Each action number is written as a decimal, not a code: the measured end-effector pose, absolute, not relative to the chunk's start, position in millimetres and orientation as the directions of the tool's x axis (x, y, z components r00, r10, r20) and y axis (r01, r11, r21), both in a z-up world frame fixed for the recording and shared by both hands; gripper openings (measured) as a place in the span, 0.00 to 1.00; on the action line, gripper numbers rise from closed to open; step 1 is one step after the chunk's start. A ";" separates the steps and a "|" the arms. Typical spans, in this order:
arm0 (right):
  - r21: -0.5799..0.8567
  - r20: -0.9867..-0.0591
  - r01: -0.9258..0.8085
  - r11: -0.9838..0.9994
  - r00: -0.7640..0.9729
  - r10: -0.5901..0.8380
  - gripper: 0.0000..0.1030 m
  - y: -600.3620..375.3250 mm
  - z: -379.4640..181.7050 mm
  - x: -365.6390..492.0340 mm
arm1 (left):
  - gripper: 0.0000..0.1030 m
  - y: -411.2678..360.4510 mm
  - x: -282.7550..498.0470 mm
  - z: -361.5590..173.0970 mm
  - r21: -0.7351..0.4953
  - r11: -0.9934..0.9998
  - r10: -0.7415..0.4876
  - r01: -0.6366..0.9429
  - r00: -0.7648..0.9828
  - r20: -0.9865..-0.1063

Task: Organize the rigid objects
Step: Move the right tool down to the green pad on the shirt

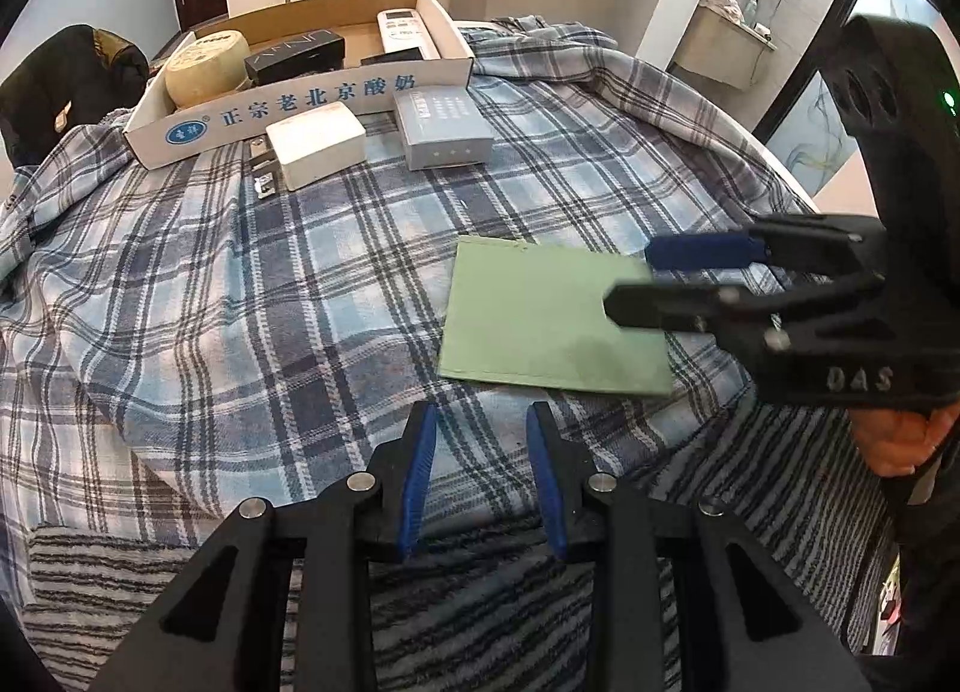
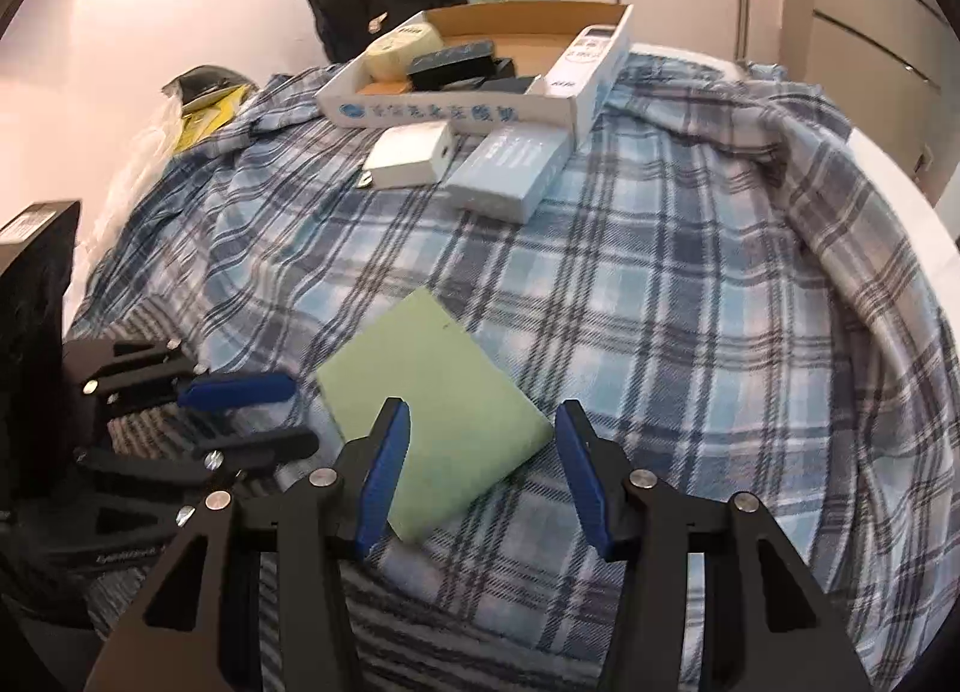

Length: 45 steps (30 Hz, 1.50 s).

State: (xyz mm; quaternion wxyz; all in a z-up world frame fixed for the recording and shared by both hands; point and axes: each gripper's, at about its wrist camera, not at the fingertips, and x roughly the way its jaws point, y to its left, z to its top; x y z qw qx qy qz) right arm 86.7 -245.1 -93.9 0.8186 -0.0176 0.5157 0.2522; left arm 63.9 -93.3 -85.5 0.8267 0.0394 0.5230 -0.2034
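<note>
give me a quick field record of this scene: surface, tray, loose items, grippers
surface: plaid blanket
tray: cardboard tray holding a remote control, black box and round yellowish tin
loose items: green card, white box, grey box
left gripper: open, empty
right gripper: open over the green card's corner

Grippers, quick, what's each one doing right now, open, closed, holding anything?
Left gripper: open, empty, above the plaid blanket.
Right gripper: open, holding nothing, over the green card.
</note>
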 end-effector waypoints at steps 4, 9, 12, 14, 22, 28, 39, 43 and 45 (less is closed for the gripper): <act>0.236 -0.861 -0.476 0.847 0.302 0.409 0.48 -235.6 -96.1 70.9 | 0.33 -86.8 64.2 -83.2 -0.148 0.923 -0.287 0.355 0.382 -0.878; 0.211 -0.866 -0.518 0.829 0.294 0.404 0.48 -221.1 -93.2 52.4 | 0.33 -69.3 63.4 -70.0 -0.161 0.934 -0.296 0.319 0.437 -0.850; 0.124 -0.863 -0.460 0.879 0.388 0.324 0.54 -214.8 -86.6 50.1 | 0.33 -62.2 62.0 -61.4 -0.138 0.944 -0.277 0.300 0.491 -0.826; 0.110 -0.853 -0.381 0.918 0.437 0.284 0.54 -214.8 -82.3 49.6 | 0.33 -57.7 59.6 -56.7 -0.113 0.951 -0.256 0.287 0.528 -0.809; 0.062 -0.812 -0.231 0.971 0.554 0.184 0.57 -184.2 -76.7 31.3 | 0.33 -37.8 62.2 -58.1 -0.121 0.966 -0.232 0.227 0.565 -0.792; 0.068 -0.834 -0.199 0.978 0.526 0.165 0.58 -177.9 -90.0 43.1 | 0.33 -37.4 58.2 -61.5 -0.118 0.964 -0.236 0.238 0.568 -0.789; -0.006 -0.836 -0.171 0.985 0.541 0.089 0.59 -172.1 -92.2 38.4 | 0.33 -36.8 59.6 -68.2 -0.158 0.953 -0.277 0.258 0.536 -0.798; -0.008 -0.845 -0.182 0.983 0.528 0.091 0.67 -170.9 -93.8 40.2 | 0.33 -36.8 60.0 -69.7 -0.164 0.952 -0.282 0.260 0.527 -0.802; -0.001 -0.853 -0.184 0.983 0.513 0.095 0.68 -170.9 -96.9 42.0 | 0.33 -37.3 59.1 -69.6 -0.161 0.952 -0.280 0.261 0.528 -0.802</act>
